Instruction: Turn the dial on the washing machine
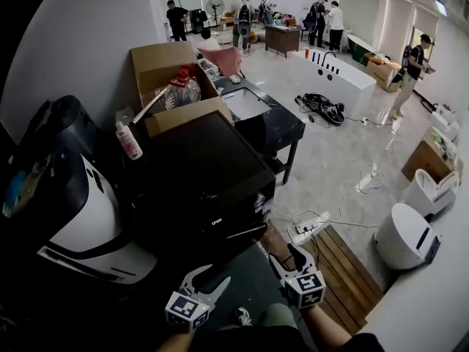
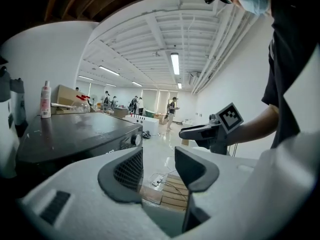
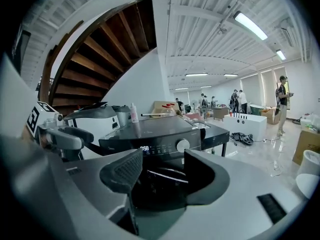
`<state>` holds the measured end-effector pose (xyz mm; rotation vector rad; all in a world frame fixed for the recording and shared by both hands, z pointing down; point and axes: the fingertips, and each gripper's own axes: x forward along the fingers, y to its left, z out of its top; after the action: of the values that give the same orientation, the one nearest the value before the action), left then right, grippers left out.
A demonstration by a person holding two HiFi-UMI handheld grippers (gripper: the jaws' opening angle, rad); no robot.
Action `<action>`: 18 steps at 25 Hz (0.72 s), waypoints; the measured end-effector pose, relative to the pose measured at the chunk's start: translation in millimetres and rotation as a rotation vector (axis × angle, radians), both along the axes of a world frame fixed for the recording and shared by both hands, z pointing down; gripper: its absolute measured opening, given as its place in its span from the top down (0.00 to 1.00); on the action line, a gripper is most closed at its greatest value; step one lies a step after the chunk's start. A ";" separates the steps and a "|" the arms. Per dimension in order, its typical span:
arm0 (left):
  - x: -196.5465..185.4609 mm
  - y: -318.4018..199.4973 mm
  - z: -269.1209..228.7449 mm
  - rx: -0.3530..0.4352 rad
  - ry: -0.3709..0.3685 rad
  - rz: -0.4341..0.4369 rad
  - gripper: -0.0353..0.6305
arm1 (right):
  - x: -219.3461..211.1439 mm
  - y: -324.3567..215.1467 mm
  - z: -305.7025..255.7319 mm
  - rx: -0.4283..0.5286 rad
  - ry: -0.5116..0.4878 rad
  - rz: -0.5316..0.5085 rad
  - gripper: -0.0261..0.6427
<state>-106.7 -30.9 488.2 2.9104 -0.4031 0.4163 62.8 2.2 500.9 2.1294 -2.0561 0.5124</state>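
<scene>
The black top-loading washing machine [image 1: 198, 174] stands in front of me. Its round silver dial [image 3: 183, 145] sits on the front control panel beside a lit display, and it also shows as the small dial [image 2: 135, 139] in the left gripper view. My left gripper [image 1: 209, 276] and right gripper [image 1: 284, 255] hover side by side short of the machine's front edge, apart from the dial. The left gripper [image 2: 159, 171] stands open with nothing between its pads. The right gripper [image 3: 162, 171] is open too and points at the panel, the dial a little right of its gap.
A white and black appliance [image 1: 88, 218] stands left of the washer. A spray bottle [image 1: 128, 141] and a cardboard box [image 1: 168, 64] are behind it. A black table [image 1: 271, 123], a power strip [image 1: 308, 229], wooden slats [image 1: 344, 262] and white bins [image 1: 407, 237] lie to the right.
</scene>
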 end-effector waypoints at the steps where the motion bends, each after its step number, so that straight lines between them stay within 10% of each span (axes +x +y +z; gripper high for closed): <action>1: -1.0 -4.6 0.6 -0.005 0.002 -0.006 0.66 | 2.3 -6.3 1.9 -0.002 0.004 0.006 0.60; 18: 14.4 -25.0 13.4 -0.046 -0.007 -0.244 0.66 | 53.5 -112.6 61.2 -0.125 0.201 -0.183 0.60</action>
<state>-92.3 -55.9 501.6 2.7694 -0.7291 0.3924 116.3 -110.5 562.1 1.8202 -2.0239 0.3750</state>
